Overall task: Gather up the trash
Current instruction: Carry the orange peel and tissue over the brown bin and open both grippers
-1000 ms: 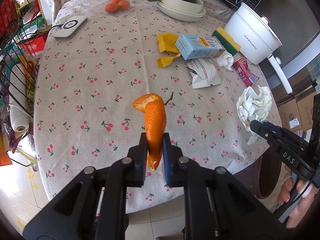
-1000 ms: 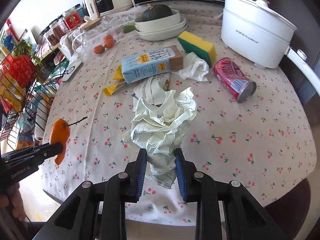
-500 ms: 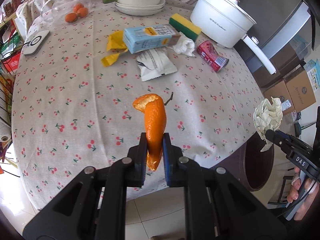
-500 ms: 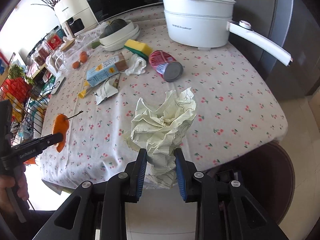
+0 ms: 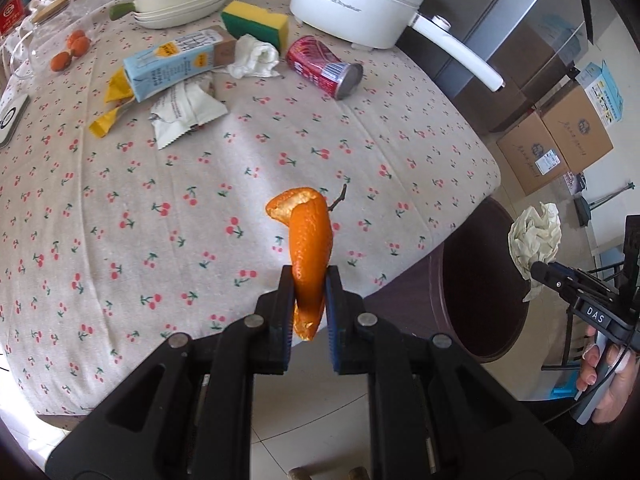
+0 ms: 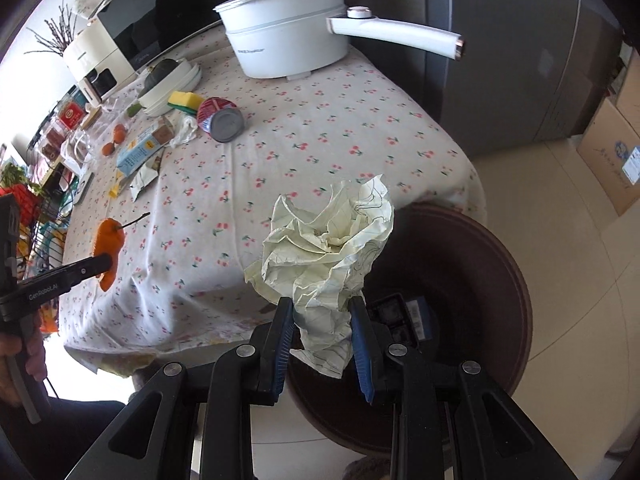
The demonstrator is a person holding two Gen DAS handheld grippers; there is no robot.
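Two pieces of rubbish are in the air at once: the left claw (image 5: 307,308) is clamped nearly shut on a curl of orange peel (image 5: 308,240), and the right claw (image 6: 322,332) is closed a little wider on a crumpled sheet of paper (image 6: 328,240). Within the last second both hands have swung across from over the middle of the bench (image 5: 160,208) toward its near edge, so the dark brown bin (image 6: 500,280) on the floor, which was barely in sight before, now sits right under the paper. I'd judge the paper ready to be dropped, while the peel hangs over the cloth near the rim and needs to travel a bit further toward the bin. The right wrist view looks straight down into the bin and shows something dark and boxy already lying inside; the left wrist view only catches the bin from the side, its mouth in shadow. The left view, though, gives the clearer account of what remains on the bench: a blue carton (image 5: 176,62), a white wrapper (image 5: 186,114), a yellow wrapper (image 5: 110,102), a wadded tissue (image 5: 256,58) and a red can (image 5: 324,68) lying on its side, all well apart from either claw.
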